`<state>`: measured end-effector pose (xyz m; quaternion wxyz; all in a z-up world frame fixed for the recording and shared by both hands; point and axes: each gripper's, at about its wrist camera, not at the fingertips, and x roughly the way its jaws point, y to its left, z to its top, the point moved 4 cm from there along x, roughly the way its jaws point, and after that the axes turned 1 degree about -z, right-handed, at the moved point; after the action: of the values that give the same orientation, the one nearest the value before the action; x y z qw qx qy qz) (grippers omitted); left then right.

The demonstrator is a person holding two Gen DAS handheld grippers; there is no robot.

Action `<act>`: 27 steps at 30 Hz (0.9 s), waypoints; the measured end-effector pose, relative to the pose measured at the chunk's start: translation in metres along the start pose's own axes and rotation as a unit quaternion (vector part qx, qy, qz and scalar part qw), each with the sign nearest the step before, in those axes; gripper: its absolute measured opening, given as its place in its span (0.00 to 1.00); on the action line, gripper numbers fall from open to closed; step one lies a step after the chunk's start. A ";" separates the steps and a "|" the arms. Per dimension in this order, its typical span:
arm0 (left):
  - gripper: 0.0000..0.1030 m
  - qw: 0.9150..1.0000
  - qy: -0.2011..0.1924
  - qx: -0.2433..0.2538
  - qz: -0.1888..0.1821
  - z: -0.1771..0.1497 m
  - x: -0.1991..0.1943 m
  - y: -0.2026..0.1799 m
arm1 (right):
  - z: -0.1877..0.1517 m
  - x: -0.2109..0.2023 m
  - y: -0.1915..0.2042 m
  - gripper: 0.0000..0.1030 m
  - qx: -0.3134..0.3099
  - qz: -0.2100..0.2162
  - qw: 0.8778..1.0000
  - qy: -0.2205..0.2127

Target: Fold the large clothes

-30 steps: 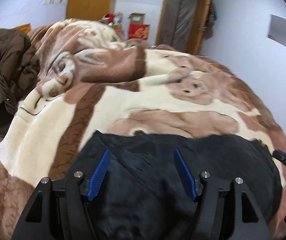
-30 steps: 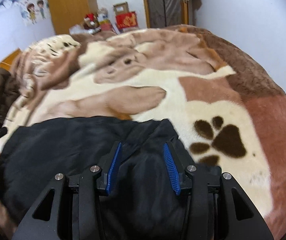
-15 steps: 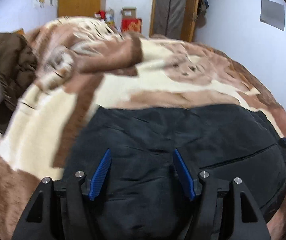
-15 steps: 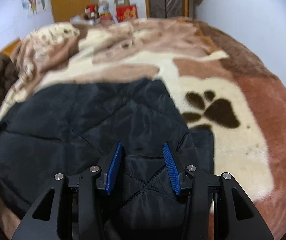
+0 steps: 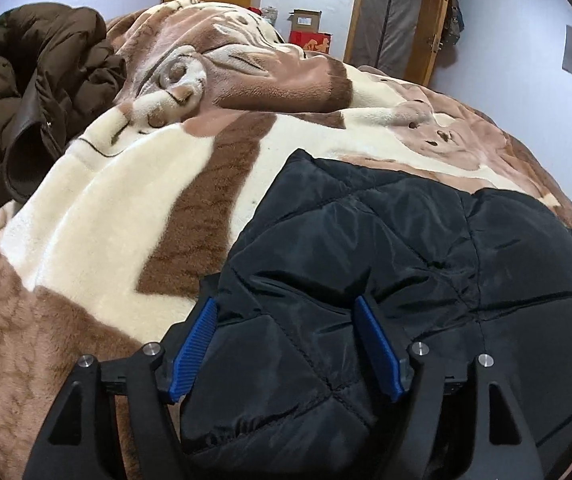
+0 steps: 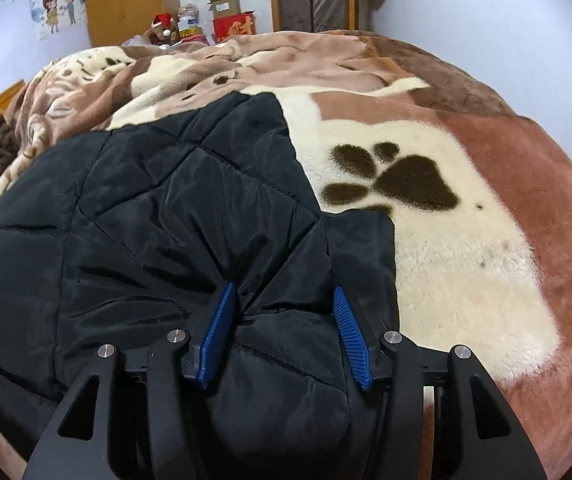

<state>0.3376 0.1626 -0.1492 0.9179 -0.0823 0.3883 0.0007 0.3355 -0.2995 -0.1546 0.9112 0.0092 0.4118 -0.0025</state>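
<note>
Black quilted jacket point(image 5: 426, 248): laid flat on the blanket of the bed, directly ahead of and under both tongs; diamond stitching is seen across its shiny cloth.

Left tongs point(image 5: 286, 344): jaws are held wide and have just been opening; a bunched fold of the jacket's edge lies between the blue pads point(image 5: 192, 350), but whether the cloth is pressed by them cannot be told.

Right tongs point(image 6: 284, 332): jaws are set moderately apart and have just been opening; a puffed fold of the jacket sits between the blue pads point(image 6: 350, 338), the left-hand pad being touched by a crease; whether the fold is pinched cannot be told.

Jacket flap point(image 6: 360, 240): a squared end of black cloth is seen just ahead of the right tongs, to their right side, resting on the cream patch.

Blanket point(image 5: 98, 208): plush, brown and cream, spread over the bed; it is exposed to the left of the left tongs and to the right of the right tongs.

Paw print point(image 6: 402, 184): dark brown, printed on the cream patch ahead and right of the right tongs, just beside the jacket flap.

Brown padded coat point(image 5: 34, 80): heaped far ahead and left of the left tongs, well apart from the black jacket.

Red box point(image 6: 234, 28): placed beyond the bed, far ahead of the right tongs, near a wooden door.
</note>
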 end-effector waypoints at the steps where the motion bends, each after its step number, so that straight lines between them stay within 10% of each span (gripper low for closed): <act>1: 0.72 1.000 0.004 -0.001 0.001 0.001 -0.002 0.000 | 0.000 -0.001 -0.001 0.50 0.003 0.001 1.000 0.002; 10: 0.69 1.000 -0.025 0.007 -0.007 0.041 -0.049 -0.015 | 0.050 -0.065 0.015 0.50 0.010 0.019 0.998 -0.052; 17: 0.71 0.999 0.023 0.046 0.001 0.035 0.010 -0.045 | 0.052 0.005 0.036 0.50 -0.021 0.022 0.999 0.025; 27: 0.69 0.998 0.024 0.048 0.012 0.038 0.008 -0.049 | 0.048 0.011 0.036 0.49 -0.046 -0.011 0.999 0.025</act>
<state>0.3733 0.1193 -0.1211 0.9109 -0.0333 0.4112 -0.0092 0.3794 -0.2646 -0.1304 0.8999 -0.0374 0.4344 0.0066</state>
